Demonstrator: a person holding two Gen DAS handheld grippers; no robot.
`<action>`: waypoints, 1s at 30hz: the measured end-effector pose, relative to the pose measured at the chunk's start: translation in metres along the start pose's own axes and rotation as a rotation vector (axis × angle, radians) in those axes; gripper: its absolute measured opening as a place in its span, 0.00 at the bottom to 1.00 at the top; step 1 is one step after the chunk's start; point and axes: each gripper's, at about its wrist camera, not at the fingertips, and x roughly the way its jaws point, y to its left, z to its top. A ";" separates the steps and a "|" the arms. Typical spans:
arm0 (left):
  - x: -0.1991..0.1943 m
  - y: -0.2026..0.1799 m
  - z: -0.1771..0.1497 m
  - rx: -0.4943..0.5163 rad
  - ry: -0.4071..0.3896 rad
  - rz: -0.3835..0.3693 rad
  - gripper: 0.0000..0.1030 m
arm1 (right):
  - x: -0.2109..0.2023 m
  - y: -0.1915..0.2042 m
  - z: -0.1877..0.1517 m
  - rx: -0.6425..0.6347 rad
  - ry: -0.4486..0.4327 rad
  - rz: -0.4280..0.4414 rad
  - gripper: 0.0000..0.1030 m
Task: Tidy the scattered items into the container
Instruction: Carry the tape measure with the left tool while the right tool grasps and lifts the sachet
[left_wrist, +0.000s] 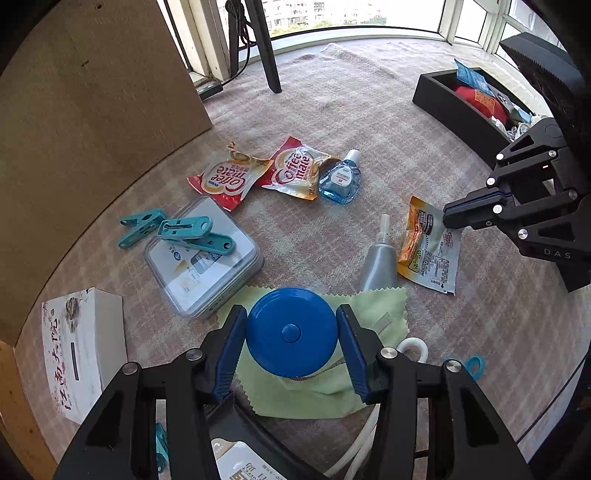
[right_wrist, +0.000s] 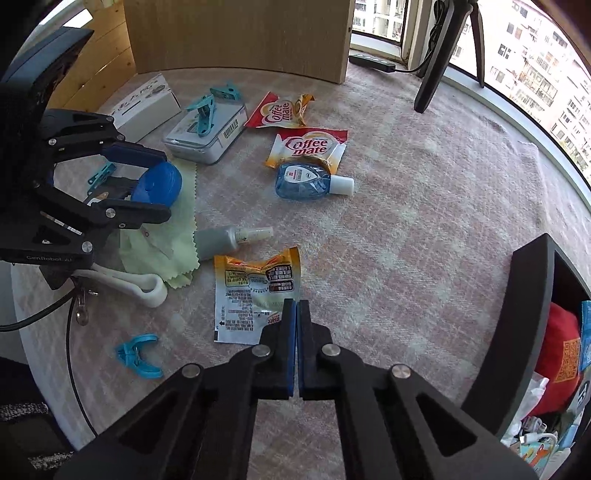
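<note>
My left gripper has its pads on both sides of a blue round tape measure, which rests on a green cloth; it also shows in the right wrist view. My right gripper is shut on the corner of a flipped coffee-mate sachet lying on the mat; it shows in the left wrist view too. The black container stands at the far right and holds a red pouch and blue packets; its wall is near in the right wrist view.
Two coffee-mate sachets, a blue eye-drop bottle, a grey tube, a clear box with teal clips, a white carton, a white hook and a teal clip lie around. A tripod leg stands behind.
</note>
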 end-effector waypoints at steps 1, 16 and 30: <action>-0.003 0.003 0.000 -0.007 -0.004 0.001 0.46 | -0.003 0.000 0.001 0.009 -0.011 0.004 0.00; -0.063 -0.050 0.028 0.066 -0.149 -0.072 0.46 | -0.097 -0.034 -0.059 0.233 -0.224 -0.024 0.00; -0.097 -0.213 0.101 0.306 -0.283 -0.290 0.46 | -0.208 -0.141 -0.192 0.597 -0.381 -0.246 0.00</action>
